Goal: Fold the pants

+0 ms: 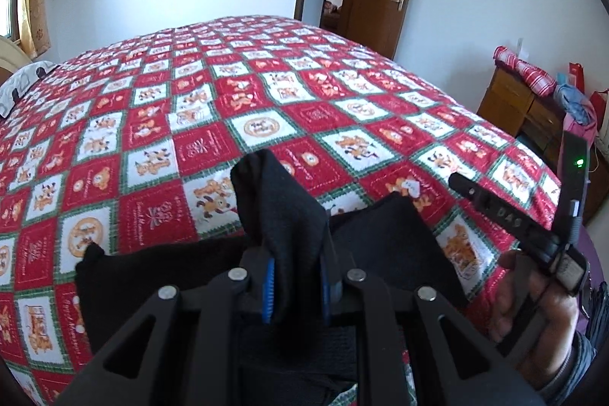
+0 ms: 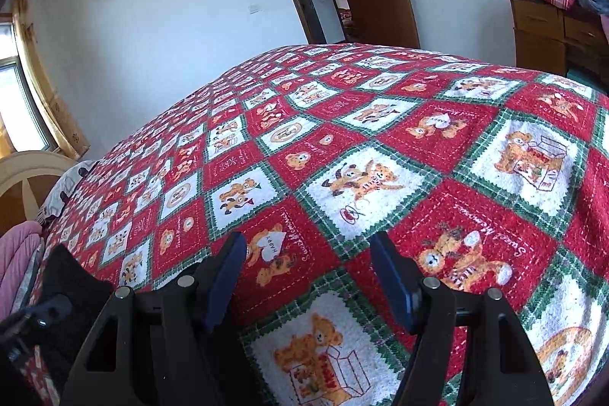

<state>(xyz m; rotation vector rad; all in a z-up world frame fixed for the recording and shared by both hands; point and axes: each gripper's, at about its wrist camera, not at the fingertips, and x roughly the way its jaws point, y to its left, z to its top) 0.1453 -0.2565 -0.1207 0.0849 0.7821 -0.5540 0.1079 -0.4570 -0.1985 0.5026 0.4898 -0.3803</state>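
The black pants (image 1: 289, 215) are bunched at the near edge of the bed (image 1: 266, 94), pinched in a thick fold by the left gripper (image 1: 297, 295) fingers. The right gripper (image 2: 308, 288), just right of the pants, is held wide open over the bed and empty. With only one bunched hold, slip-out or an uneven, wrinkled fold is judged likely.

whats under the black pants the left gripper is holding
The red and white checked bedspread lies under the black pants, showing all around them. The left gripper pinches a raised fold. Whatever lies directly beneath the cloth is covered.
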